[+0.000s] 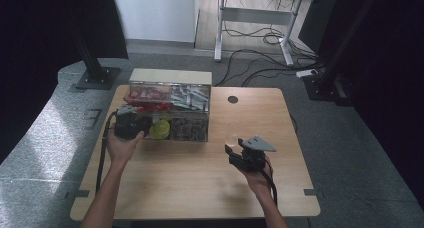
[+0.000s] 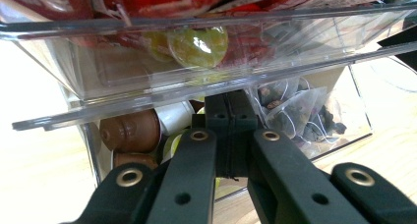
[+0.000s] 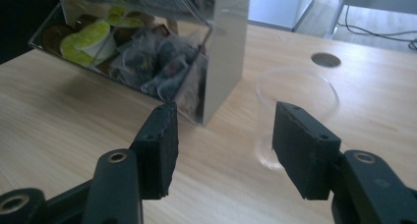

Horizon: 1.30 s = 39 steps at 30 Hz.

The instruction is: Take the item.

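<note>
On the wooden desk (image 1: 200,178) stands a clear plastic organizer (image 1: 170,110) with compartments of red packets, silver sachets, coffee capsules and tea bags. The left claw (image 2: 228,113) is pressed up to the organizer's lower front, its jaws clenched together with nothing visible between them, just under a tilted clear drawer (image 2: 196,81); brown capsules (image 2: 130,131) lie to one side of the tips and mesh tea bags (image 2: 295,113) to the other. The right claw (image 3: 223,145) hangs released, jaws wide apart, near the organizer's right end, with a clear plastic cup (image 3: 295,111) standing upright on the desk just beyond its right jaw, apart from the organizer.
</note>
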### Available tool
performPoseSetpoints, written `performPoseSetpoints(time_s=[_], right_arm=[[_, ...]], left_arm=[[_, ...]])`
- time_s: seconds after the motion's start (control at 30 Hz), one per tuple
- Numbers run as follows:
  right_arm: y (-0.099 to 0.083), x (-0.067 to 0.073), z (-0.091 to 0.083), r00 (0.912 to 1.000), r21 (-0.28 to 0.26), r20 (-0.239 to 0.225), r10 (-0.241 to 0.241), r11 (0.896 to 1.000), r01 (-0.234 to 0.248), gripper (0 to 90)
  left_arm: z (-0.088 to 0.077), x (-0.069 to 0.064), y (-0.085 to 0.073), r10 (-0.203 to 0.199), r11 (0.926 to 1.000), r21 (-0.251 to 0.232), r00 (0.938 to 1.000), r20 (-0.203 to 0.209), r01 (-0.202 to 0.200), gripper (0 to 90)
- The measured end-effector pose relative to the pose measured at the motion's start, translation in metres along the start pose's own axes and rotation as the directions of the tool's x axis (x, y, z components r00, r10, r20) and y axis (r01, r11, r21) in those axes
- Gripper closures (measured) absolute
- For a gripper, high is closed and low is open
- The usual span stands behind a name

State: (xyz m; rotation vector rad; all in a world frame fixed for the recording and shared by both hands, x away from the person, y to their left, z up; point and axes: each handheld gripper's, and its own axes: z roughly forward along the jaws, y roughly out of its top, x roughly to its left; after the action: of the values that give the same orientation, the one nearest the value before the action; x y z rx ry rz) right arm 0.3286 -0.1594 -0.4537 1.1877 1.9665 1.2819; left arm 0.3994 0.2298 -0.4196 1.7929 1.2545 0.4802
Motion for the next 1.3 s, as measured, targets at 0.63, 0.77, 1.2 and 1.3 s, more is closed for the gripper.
performPoseSetpoints(time_s=[0.63,0.77,1.2,1.3], right_arm=[[0.018,0.024,0.05,0.9955,0.014,-0.095,-0.001,1.0,0.002,53.2],[0.02,0.028,0.058,0.9939,0.016,-0.11,-0.004,1.0,0.006,54.9],[0.024,0.04,0.086,0.993,0.014,-0.117,-0.016,1.0,0.018,56.1],[0.024,0.043,0.091,0.9933,0.015,-0.114,-0.015,1.0,0.016,56.4]], left_arm=[[0.002,-0.003,0.002,0.014,0.9998,0.016,0.9999,0.0,-0.014,90.0],[0.002,-0.003,0.003,0.013,0.9998,0.018,0.9999,0.002,-0.013,90.0],[0.001,-0.002,0.005,0.012,0.9997,0.021,0.9999,0.006,-0.013,90.0],[0.001,-0.002,0.005,0.016,0.9997,0.021,0.9999,0.005,-0.016,90.0]])
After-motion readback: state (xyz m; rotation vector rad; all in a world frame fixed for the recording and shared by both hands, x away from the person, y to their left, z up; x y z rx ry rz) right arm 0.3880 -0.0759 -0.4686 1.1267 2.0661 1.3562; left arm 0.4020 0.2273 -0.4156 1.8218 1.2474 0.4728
